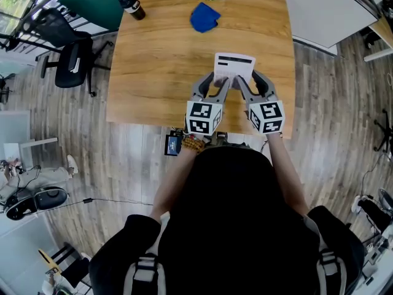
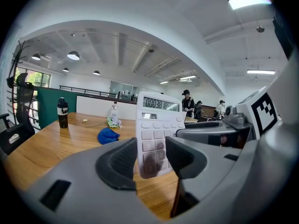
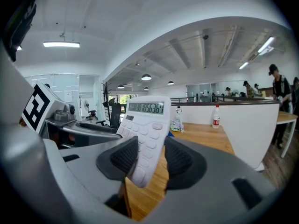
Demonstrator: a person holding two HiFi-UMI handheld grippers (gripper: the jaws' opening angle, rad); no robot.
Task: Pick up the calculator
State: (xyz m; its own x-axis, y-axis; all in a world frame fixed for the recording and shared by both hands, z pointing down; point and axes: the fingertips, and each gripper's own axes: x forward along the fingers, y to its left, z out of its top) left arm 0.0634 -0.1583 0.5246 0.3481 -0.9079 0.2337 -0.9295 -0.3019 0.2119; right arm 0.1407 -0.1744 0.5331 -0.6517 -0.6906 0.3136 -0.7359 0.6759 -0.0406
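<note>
Grey fingers (image 2: 182, 155) cover the calculator's (image 2: 156, 125) lower side keys.

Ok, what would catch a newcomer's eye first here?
A white calculator held up over the wooden table, gripped in the jaws of both the left gripper and the right gripper. Beyond it sit a blue cloth and, near the far left corner, a dark bottle.

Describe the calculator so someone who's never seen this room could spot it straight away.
Find the light wooden table and look at its near edge, where the left gripper and right gripper meet. The white plastic calculator is tipped up between their fingers; unlike the blue cloth and black bottle farther back, it has a display and pale keys.
</note>
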